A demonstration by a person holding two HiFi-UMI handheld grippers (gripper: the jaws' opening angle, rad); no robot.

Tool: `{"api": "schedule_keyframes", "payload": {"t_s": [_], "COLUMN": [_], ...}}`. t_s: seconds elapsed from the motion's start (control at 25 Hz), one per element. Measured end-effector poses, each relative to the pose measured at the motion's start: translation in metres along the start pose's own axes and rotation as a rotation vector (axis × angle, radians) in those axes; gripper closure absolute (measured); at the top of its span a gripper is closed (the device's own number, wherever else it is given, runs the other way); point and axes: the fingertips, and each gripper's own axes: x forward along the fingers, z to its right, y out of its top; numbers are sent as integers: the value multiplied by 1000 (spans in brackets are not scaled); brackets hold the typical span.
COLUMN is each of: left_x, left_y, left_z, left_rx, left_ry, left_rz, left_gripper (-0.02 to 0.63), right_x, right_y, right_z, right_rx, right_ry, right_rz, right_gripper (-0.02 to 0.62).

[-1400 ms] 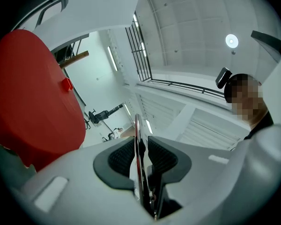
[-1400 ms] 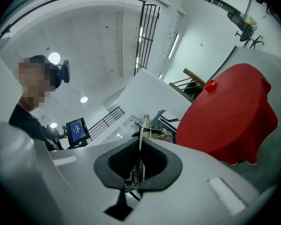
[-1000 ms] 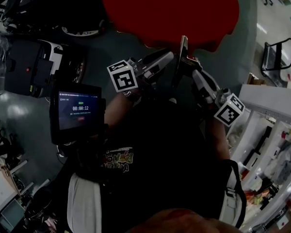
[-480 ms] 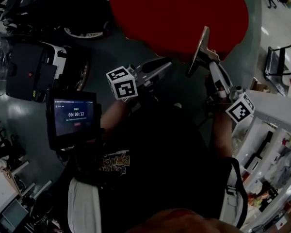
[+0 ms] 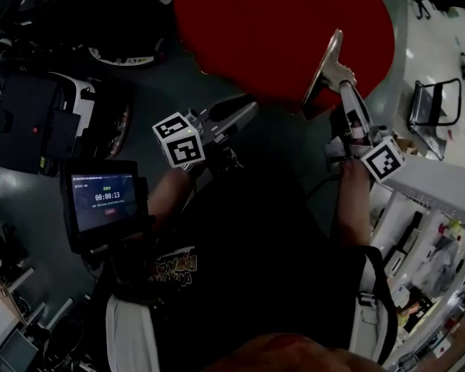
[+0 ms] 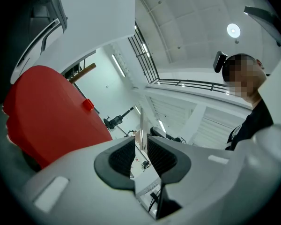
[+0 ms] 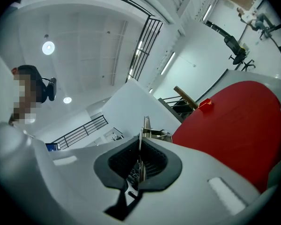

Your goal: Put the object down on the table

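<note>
Dim grey flooring runs beneath the person, whose dark-shirted torso fills the near part of the head view. A small screen shows a timer well short of the red table, on its left side.

The left gripper reaches forward from a bent forearm and stops just short of the table's near rim. Its jaws stand slightly apart with nothing between them. The right gripper stretches to the table's near-right rim, jaws clamped on a thin flat metal object. The object stands on edge, tilted, over the red top. Whether it touches the table cannot be told.

A second ago the object hung at the table's near rim, with the left gripper's tips close beside it. Since then the right gripper has carried it rightward and further over the table, and the left gripper now sits well apart from it.

Count: two grippers, two marker cubes, one flat object, one table, one screen.
</note>
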Motion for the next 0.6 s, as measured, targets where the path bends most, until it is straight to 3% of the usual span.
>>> {"api": "schedule_keyframes", "payload": {"t_s": [0.28,0.6], "left_x": [-21,-18], "left_y": [-1,38], "left_z": [-20,-42], "left_rx": [46,94], "left_ry": [72,202], "left_rz": [-14,99], "left_gripper": [522,522], "right_x": [60,125], "right_y": [-3,6], "right_z": [43,147], "right_rx": [6,60], "right_ry": [-2,-48], "right_rz": [-34,-95], "right_gripper": [581,580]}}
